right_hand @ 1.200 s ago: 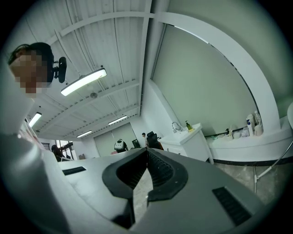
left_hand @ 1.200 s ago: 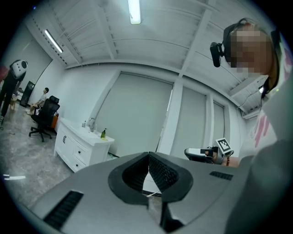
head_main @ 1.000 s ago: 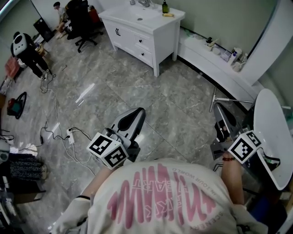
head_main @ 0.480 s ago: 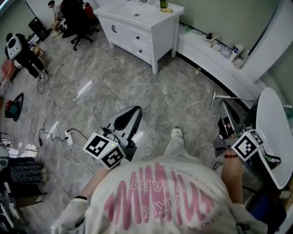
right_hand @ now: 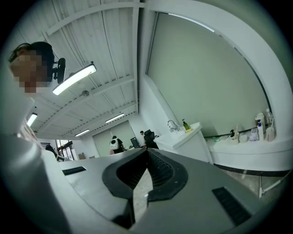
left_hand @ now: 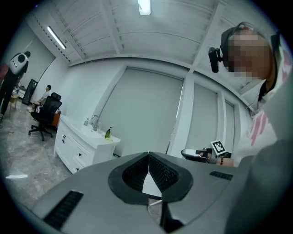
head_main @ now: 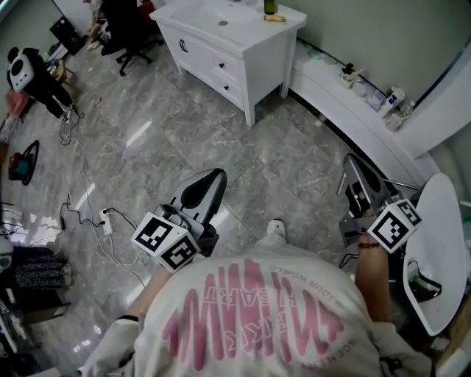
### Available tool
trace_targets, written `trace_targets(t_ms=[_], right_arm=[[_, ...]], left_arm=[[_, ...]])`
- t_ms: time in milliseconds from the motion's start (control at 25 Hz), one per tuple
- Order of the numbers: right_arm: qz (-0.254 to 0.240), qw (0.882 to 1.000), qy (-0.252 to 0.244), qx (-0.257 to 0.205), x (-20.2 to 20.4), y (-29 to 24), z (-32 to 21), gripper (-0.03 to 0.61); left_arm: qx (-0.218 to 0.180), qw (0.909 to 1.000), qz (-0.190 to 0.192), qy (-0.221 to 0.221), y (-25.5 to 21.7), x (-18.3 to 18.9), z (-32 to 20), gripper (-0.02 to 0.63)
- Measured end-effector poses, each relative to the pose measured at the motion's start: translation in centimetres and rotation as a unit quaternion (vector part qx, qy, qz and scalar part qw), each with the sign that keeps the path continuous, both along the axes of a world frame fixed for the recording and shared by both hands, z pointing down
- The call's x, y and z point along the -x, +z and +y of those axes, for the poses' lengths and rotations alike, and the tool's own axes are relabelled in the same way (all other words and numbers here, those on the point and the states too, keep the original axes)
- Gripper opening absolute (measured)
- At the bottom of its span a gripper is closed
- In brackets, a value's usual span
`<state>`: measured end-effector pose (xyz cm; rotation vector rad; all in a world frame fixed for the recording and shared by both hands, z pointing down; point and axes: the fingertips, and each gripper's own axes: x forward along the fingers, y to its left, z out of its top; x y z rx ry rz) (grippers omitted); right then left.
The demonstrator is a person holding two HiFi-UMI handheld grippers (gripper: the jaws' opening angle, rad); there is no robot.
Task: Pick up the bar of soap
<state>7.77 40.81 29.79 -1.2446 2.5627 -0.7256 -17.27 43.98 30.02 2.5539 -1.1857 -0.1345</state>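
Observation:
The bar of soap (head_main: 274,18) is a small yellow piece on top of the white vanity (head_main: 235,44), beside a green bottle (head_main: 266,7), far ahead of both grippers. My left gripper (head_main: 214,175) is held over the grey floor, pointing toward the vanity; its jaws are shut with nothing between them. My right gripper (head_main: 351,159) is held at the right, jaws shut and empty too. In the left gripper view the vanity (left_hand: 80,144) and the bottle (left_hand: 108,132) show at the left, well beyond the shut pads. The right gripper view shows the vanity (right_hand: 185,135) in the distance.
A low white ledge (head_main: 346,92) with small bottles runs along the wall right of the vanity. A round white table (head_main: 436,243) stands close on my right. Cables and a power strip (head_main: 105,221) lie on the floor at left. An office chair (head_main: 121,33) and people are at the far left.
The person has stepped forward; a shoe now shows below the grippers. The round table has slid toward the lower right. Both grippers stay shut and empty.

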Motion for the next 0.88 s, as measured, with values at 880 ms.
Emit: trace_targets(t_ms=[880], right_arm=[[0.017, 0.999, -0.047, 0.018, -6.3, 2.9, -16.3, 0.011]], left_arm=[[0.006, 0.9996, -0.013, -0.025, 1.3, -7.6, -16.1, 0.008]])
